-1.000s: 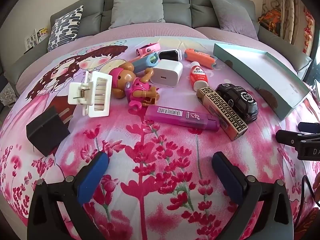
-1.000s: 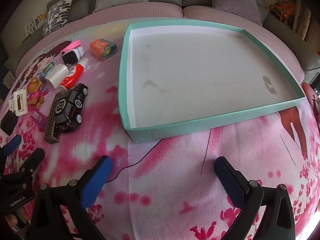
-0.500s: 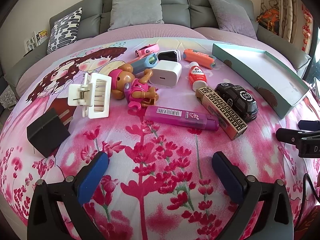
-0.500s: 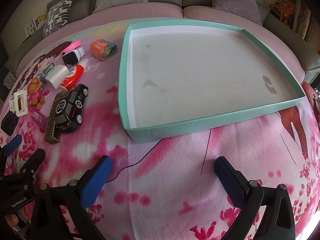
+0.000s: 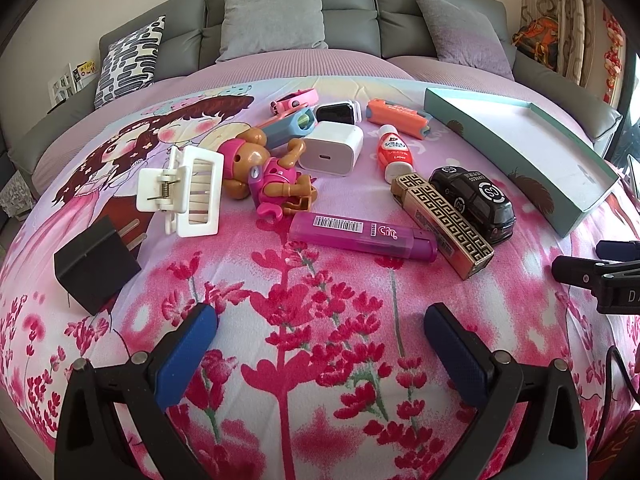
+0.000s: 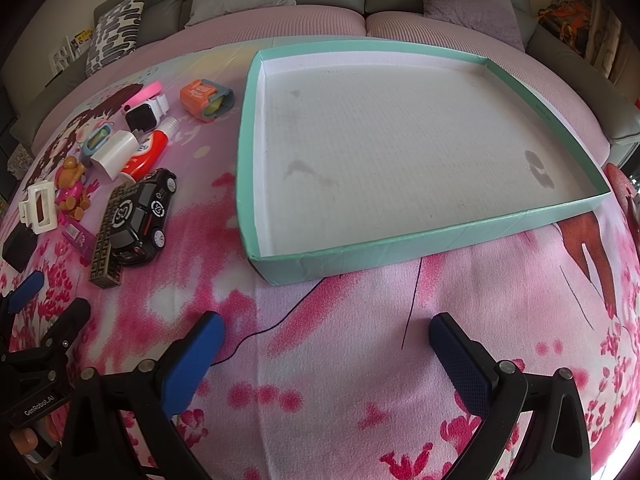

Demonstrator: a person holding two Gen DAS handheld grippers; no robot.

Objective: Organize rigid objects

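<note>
Left gripper point(image 5: 320, 324) edged nearer toys; right gripper point(image 6: 326, 332) unmoved before tray point(image 6: 400, 246); both jaws spread, empty.

Left gripper point(image 5: 320, 326) slightly nearer objects.

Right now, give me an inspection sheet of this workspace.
Surface: floral bedspread, pink print.
Job's things: teal tray holds nothing; toy car, patterned box, purple lighter, dog figure, white hair clip, white charger, black adapter, glue bottle, smartwatch lie beside it.
Clutter: nothing seen.
Grippers: left tongs and right tongs open, holding nothing.
Cables: black cable at right edge.
Surroundings: grey sofa, cushions.
</note>
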